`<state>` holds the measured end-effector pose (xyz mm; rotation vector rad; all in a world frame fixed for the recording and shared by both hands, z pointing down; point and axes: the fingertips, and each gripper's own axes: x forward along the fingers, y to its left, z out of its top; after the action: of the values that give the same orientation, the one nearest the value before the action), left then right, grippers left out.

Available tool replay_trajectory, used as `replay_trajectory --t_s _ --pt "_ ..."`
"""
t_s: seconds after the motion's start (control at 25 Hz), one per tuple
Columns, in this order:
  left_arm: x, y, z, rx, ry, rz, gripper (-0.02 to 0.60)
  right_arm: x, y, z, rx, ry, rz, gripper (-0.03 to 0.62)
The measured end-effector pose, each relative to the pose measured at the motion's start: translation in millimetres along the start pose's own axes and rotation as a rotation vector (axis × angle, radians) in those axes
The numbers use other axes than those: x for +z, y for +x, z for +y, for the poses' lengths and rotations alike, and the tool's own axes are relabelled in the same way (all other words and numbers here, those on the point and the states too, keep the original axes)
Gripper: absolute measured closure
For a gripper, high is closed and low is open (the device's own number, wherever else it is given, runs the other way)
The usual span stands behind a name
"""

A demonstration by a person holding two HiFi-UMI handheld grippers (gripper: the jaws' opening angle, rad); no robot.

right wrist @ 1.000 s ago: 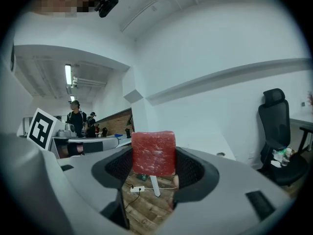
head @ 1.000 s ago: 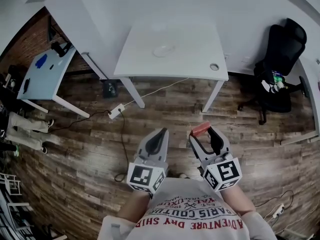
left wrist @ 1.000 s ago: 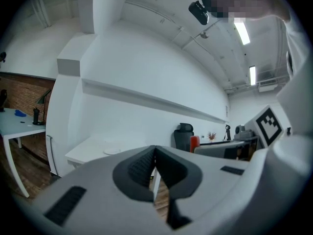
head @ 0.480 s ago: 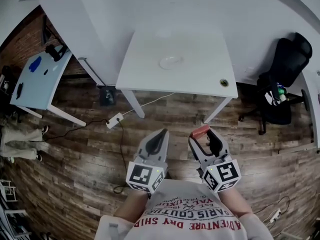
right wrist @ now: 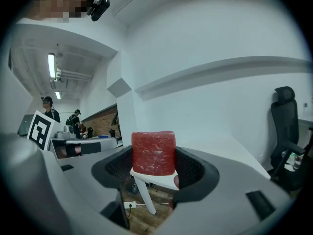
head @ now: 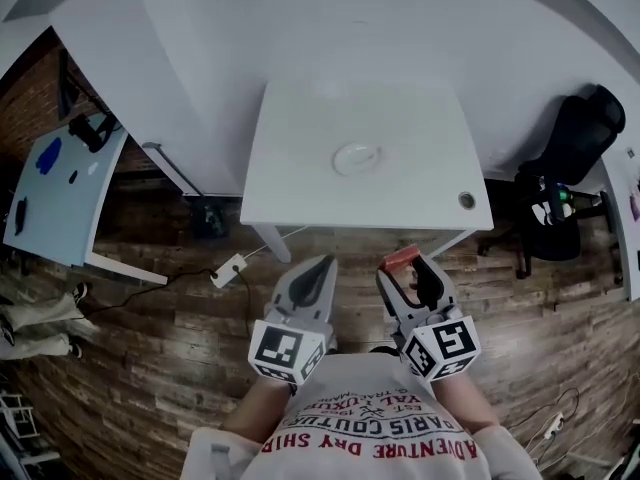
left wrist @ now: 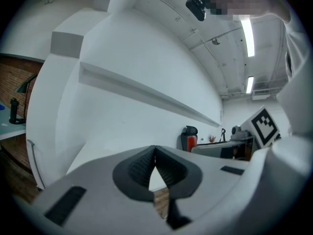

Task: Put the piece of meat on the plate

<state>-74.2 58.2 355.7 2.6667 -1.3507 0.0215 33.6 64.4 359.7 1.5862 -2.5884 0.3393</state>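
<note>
A red block of meat (right wrist: pixel 153 152) sits clamped between the jaws of my right gripper (right wrist: pixel 154 166); from the head view the meat (head: pixel 400 259) shows at the tip of that gripper (head: pixel 405 270), held over the wooden floor just short of the white table (head: pixel 300 183). A white plate (head: pixel 358 158) lies near the table's middle, well ahead of both grippers. My left gripper (head: pixel 321 274) is beside the right one, jaws closed together with nothing held; in the left gripper view the left gripper (left wrist: pixel 155 166) has its pads meeting.
A black office chair (head: pixel 572 168) stands right of the table. A second table (head: pixel 55 198) with blue items is at the left. A power strip (head: pixel 229 270) and cable lie on the floor in front of the white table. A round hole (head: pixel 466 200) marks the table's near right corner.
The white table and plate have come closer and lower in the head view as I moved forward. Both grippers kept their pose, the meat still held.
</note>
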Motion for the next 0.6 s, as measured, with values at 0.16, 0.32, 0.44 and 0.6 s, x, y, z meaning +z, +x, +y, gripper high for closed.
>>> replay_trajectory --t_s 0.16,0.32,0.44,0.6 --pt "-1 21 32 -0.002 -0.031 0.007 0.575 2 34 -6 -0.011 0.012 0.029 0.318" --pt "-7 53 50 -0.009 -0.045 0.023 0.575 2 66 -27 -0.017 0.015 0.056 0.318" --pt "-11 81 62 0.002 -0.047 0.041 0.575 4 93 -47 -0.006 0.022 0.065 0.318" --pt "-7 129 81 0.038 -0.040 0.052 0.575 14 135 -83 0.028 0.025 0.068 0.318"
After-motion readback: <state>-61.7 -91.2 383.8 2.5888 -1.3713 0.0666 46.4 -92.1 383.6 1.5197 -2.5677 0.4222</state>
